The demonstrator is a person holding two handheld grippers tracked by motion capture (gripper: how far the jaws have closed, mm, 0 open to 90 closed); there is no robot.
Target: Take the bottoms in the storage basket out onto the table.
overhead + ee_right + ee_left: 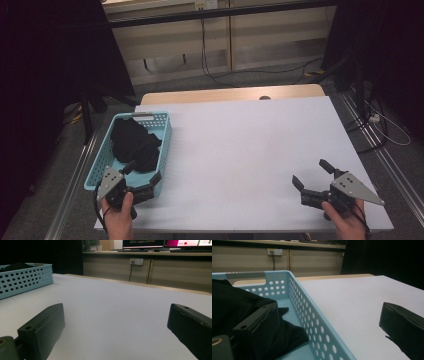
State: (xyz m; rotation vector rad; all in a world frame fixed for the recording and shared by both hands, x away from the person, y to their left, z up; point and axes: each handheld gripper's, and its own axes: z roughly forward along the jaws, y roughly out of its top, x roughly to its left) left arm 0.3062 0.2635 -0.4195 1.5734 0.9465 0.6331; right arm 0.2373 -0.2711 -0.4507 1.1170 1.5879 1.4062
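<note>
A light blue perforated basket [166, 131] stands at the table's left edge with a crumpled black cloth [134, 144] inside it. My left gripper [142, 172] is open at the basket's near right corner; one jaw hangs over the cloth, the other is outside the wall above the table. In the left gripper view the basket wall [312, 315] runs between the jaws of that gripper [329, 322], with the cloth [232, 302] at left. My right gripper [312, 172] rests open near the table's front right, its jaws wide over bare white surface [115, 315]. Nothing is held.
The white table top [250, 150] has a wooden strip [230, 93] along its far edge. Behind it are cabinets with trailing cables [215, 70]. Dark curtains flank both sides. In the right gripper view the basket [22, 280] is far left and monitors [142, 243] sit on a counter.
</note>
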